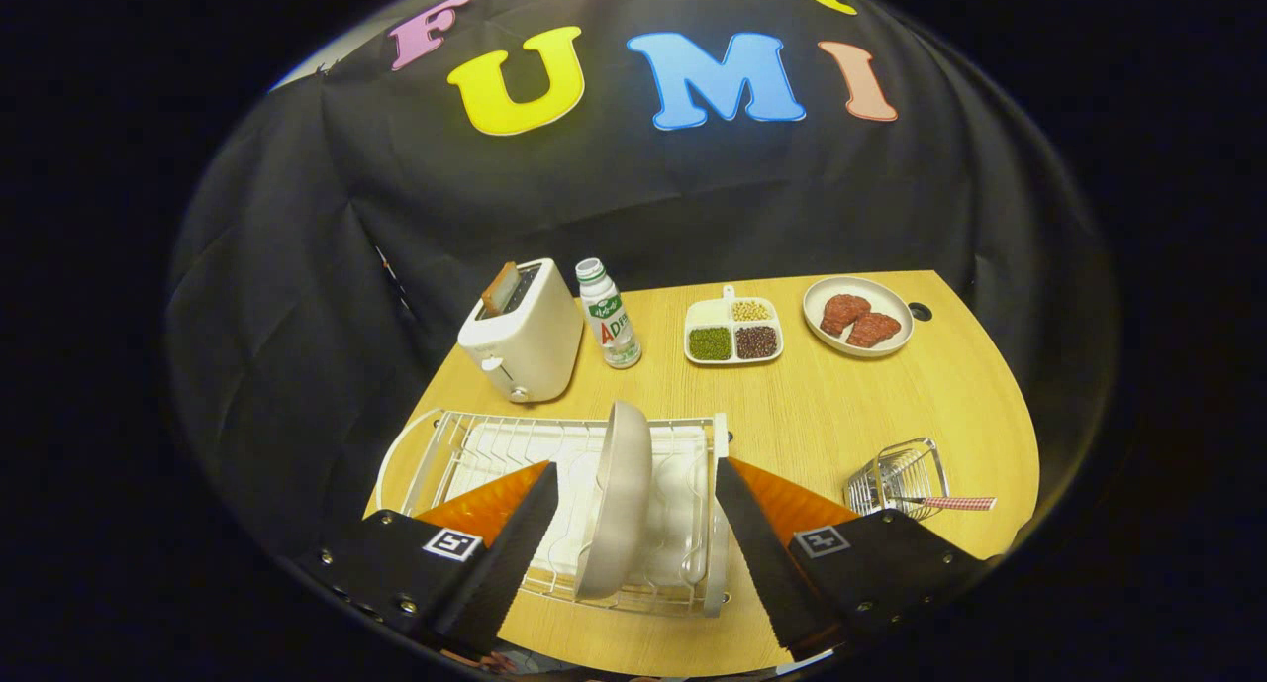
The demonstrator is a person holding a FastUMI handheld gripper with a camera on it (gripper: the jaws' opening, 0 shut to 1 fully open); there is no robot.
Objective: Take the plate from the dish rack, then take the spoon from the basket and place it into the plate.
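Your gripper [633, 519] sits with its fingers [520, 543] spread wide, gripping nothing. The plate [619, 499] stands on edge in the dish rack [436, 444], right between the fingers but not touching either one that I can see.

Handling call: the plate looks like stiff, glazed ware — smooth, probably slick, and it'd chip if it knocks the rack wires. Take it across the rim near the top, where both faces are exposed; the lower edge sits down in the rack slots, so no room there. Squeeze across the thickness, then lift straight up so it clears the wires before you tilt it.

The basket [896, 479] is on the tabletop [841, 405] off to the right of the rack, with the spoon [950, 504] handle poking out sideways. The handle looks thin and light — likely easy to pinch, but it may swivel.

Toaster [522, 331], bottle [608, 314], divided tray [733, 331] and a second plate with food [857, 316] sit well beyond, clear of your path.
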